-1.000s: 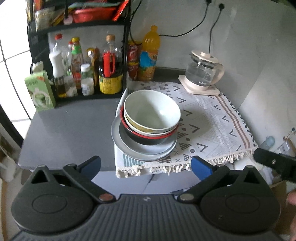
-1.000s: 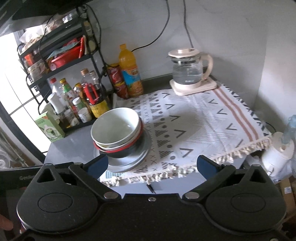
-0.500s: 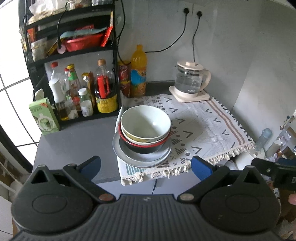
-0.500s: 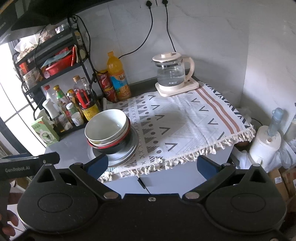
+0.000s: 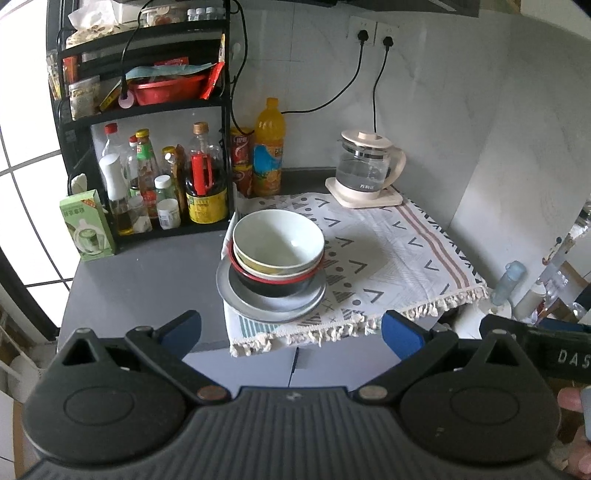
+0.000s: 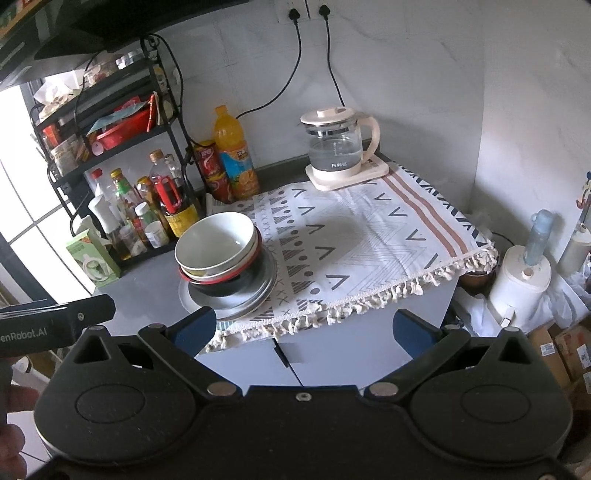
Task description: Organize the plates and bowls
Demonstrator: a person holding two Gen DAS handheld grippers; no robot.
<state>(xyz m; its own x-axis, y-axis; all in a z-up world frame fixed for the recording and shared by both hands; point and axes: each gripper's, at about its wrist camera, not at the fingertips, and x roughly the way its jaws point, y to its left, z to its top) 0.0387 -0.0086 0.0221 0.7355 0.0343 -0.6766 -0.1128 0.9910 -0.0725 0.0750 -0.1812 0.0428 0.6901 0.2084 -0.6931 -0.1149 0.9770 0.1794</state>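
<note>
Both jaws wide and empty; we'd pinch the top bowl (image 5: pixel 277 239) at its three-o'clock rim, since it looks slick, breakable ceramic.

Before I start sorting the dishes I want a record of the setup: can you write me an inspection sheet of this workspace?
Surface: grey counter, patterned fringed cloth over its right part.
Job's things: one stack at the cloth's left edge; pale bowl on top, nested in more bowls, one red-rimmed, all on a grey plate.
Clutter: glass kettle on its base at the back, orange drink bottle, red cans, green box, black rack full of bottles.
Grippers: left gripper and right gripper both open, empty, short of the counter.
Cables: two black leads plugged into wall sockets.
Surroundings: white tiled wall, bright window on the left, boxes on the floor to the right.
</note>
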